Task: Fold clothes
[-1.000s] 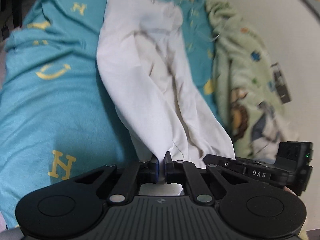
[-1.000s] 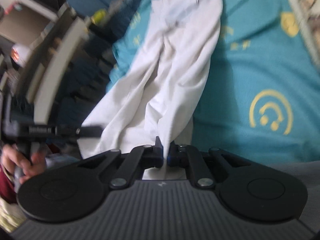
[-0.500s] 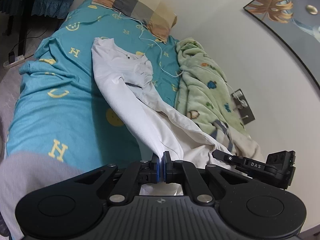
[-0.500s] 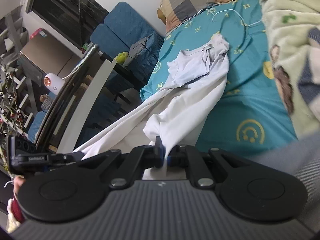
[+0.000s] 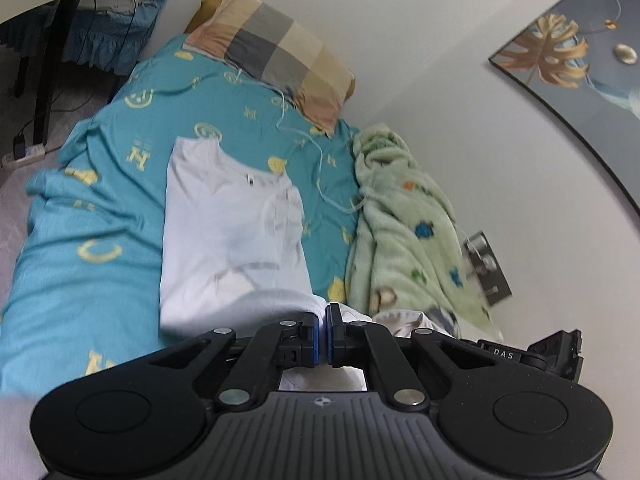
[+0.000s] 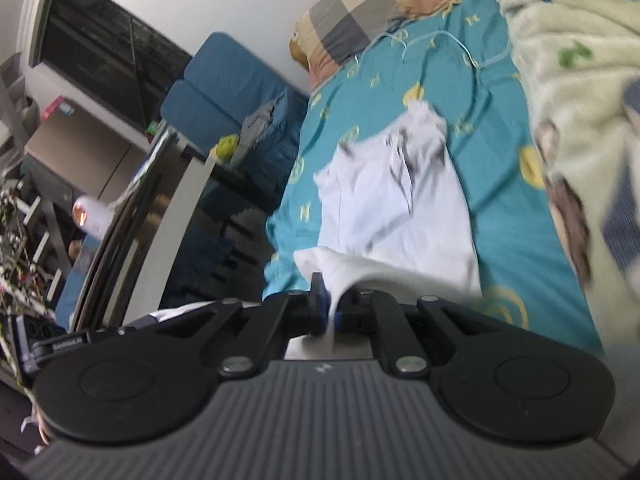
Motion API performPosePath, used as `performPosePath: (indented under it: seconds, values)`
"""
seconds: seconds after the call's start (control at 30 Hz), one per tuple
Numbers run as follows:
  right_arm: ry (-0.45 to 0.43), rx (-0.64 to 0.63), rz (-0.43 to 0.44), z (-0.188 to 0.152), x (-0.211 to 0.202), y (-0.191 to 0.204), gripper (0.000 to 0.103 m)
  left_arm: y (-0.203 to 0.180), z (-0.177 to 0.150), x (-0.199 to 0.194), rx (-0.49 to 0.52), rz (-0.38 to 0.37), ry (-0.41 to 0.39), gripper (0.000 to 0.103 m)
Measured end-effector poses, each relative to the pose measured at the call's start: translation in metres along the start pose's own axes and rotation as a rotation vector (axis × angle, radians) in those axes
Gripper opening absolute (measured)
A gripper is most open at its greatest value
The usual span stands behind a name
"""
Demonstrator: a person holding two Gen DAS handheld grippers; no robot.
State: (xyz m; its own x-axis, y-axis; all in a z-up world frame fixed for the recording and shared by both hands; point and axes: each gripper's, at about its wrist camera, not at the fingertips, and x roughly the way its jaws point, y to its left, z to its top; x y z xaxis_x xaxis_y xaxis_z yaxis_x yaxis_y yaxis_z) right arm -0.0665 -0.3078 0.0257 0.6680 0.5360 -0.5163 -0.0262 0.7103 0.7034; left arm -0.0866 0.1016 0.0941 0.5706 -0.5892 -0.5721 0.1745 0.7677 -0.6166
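A white shirt (image 5: 228, 236) lies lengthwise on the teal bed sheet (image 5: 80, 288), collar end toward the pillow. My left gripper (image 5: 322, 320) is shut on the shirt's near hem. In the right wrist view the same white shirt (image 6: 400, 216) stretches away from my right gripper (image 6: 330, 304), which is shut on another part of the near hem. Both grippers hold the hem lifted above the bed's near end, side by side. The other gripper's body shows at the right edge of the left wrist view (image 5: 552, 354).
A checked pillow (image 5: 280, 52) lies at the head of the bed. A green fleece blanket (image 5: 404, 224) is heaped along the wall side. A white cable (image 5: 316, 152) runs across the sheet. A desk (image 6: 176, 184) and blue chair (image 6: 228, 96) stand beside the bed.
Both grippers have pulled back and up with the hem. The shirt has gone from bunched and twisted to spread flatter along the bed.
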Motion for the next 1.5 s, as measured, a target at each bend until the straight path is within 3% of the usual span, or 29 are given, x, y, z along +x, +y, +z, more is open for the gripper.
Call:
performPosePath:
  seconds: [0.2,0.4,0.5,0.7,0.77,0.9,0.93,0.97,1.0,1.07,1.17,1.3,1.4,1.5]
  values:
    - [-0.024,0.023,-0.030,0.065,0.079,-0.017,0.007,0.034,0.069,0.090,-0.031,0.048,-0.069,0.004]
    - [-0.018,0.009,-0.114,0.105,0.164,-0.054,0.007,0.080,0.116,0.184,-0.018,0.123,-0.098,0.004]
    - [0.008,-0.002,-0.151,0.114,0.207,-0.081,0.008,0.107,0.124,0.232,-0.018,0.168,-0.075,0.004]
    - [0.065,0.017,-0.204,0.109,0.262,-0.122,0.008,0.148,0.109,0.307,-0.012,0.250,0.043,0.004]
    - [0.063,0.017,-0.200,0.107,0.266,-0.124,0.009,0.153,0.106,0.317,-0.010,0.262,0.067,0.011]
    - [0.061,0.002,-0.192,0.105,0.262,-0.120,0.013,0.147,0.104,0.316,0.009,0.274,0.081,0.029]
    - [0.059,-0.001,-0.186,0.105,0.258,-0.118,0.018,0.145,0.103,0.313,0.016,0.277,0.081,0.039]
    - [0.056,-0.004,-0.178,0.104,0.254,-0.116,0.034,0.140,0.101,0.306,0.024,0.283,0.077,0.051]
    - [0.046,-0.009,-0.172,0.102,0.248,-0.112,0.058,0.135,0.099,0.299,0.033,0.289,0.072,0.057]
    - [0.021,-0.021,-0.162,0.098,0.234,-0.103,0.078,0.123,0.092,0.281,0.061,0.304,0.057,0.070]
    - [0.005,-0.039,-0.156,0.091,0.213,-0.089,0.077,0.105,0.077,0.253,0.094,0.314,0.031,0.079]
    - [-0.003,-0.037,-0.166,0.077,0.177,-0.073,0.077,0.087,0.054,0.214,0.079,0.285,0.015,0.080]
    - [0.001,0.038,-0.165,0.060,0.150,-0.072,0.077,0.090,0.029,0.188,-0.038,0.225,0.037,0.082]
    - [0.026,0.207,-0.128,0.037,0.130,-0.087,0.078,0.108,0.000,0.177,-0.219,0.142,0.103,0.082]
